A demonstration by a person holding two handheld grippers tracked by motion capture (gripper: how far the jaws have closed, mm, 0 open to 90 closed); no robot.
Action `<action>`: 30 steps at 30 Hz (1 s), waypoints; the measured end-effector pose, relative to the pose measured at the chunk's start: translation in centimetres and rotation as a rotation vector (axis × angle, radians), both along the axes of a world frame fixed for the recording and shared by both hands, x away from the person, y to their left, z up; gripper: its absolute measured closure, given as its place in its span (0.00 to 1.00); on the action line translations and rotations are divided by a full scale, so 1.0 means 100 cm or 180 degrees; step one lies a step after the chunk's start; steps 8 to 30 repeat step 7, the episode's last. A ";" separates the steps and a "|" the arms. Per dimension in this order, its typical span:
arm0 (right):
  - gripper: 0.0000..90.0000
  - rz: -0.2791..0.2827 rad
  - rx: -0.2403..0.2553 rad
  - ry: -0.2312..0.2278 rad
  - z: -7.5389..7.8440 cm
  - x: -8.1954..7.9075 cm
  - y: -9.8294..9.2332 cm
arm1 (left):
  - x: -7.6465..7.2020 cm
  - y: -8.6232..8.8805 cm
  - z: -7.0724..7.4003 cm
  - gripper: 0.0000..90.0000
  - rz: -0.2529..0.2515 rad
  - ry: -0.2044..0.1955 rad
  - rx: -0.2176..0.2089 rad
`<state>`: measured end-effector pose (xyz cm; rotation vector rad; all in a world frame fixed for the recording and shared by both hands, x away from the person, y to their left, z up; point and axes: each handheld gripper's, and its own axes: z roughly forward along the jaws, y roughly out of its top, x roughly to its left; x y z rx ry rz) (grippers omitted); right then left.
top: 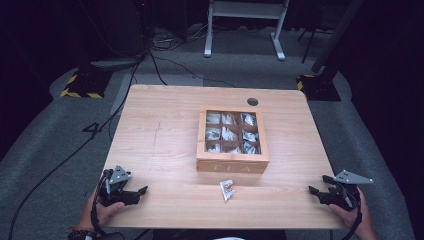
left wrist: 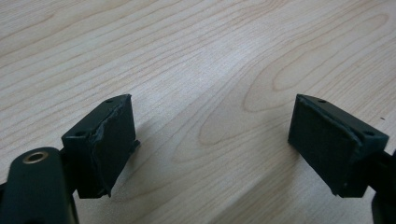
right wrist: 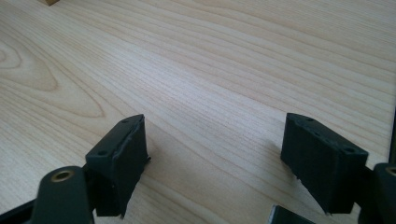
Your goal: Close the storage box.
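Left gripper (top: 131, 191) held in a hand (top: 102, 210) at the near left corner of the wooden table (top: 160, 145), jaws spread wide apart over bare wood, nothing between them; same spread seen in the left gripper view (left wrist: 212, 140). Right gripper (top: 320, 186) held in the other hand (top: 357, 212) at the near right edge, jaws likewise parted and empty, confirmed in the right gripper view (right wrist: 215, 161). Wooden tea box (top: 232, 164) at the table's centre, lettered TEA on its front wall, nine compartments holding pale sachets. One loose tea sachet (top: 227, 190) flat on the table just in front of the box, apart from it, roughly midway between both grippers and well clear of each. Small dark round hole (top: 252, 101) near the far edge.
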<state>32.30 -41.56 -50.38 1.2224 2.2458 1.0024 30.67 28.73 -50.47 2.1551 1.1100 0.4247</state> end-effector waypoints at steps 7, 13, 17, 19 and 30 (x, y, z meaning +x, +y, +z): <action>0.25 -0.0004 0.0007 0.0008 0.000 0.000 0.000 | 0.000 0.000 0.000 0.17 0.0000 0.0000 0.0001; 0.25 -0.0004 0.0007 0.0008 0.000 0.000 0.000 | 0.000 0.000 0.000 0.17 0.0000 0.0000 0.0001; 0.25 -0.0004 0.0007 0.0008 0.000 0.000 0.000 | 0.000 0.000 0.000 0.17 0.0000 0.0000 0.0001; 0.25 -0.0004 0.0007 0.0008 0.000 0.000 0.000 | 0.000 0.000 0.000 0.17 0.0000 0.0000 0.0001; 0.25 -0.0004 0.0007 0.0008 0.000 0.000 0.000 | 0.000 0.000 0.000 0.17 0.0000 0.0000 0.0001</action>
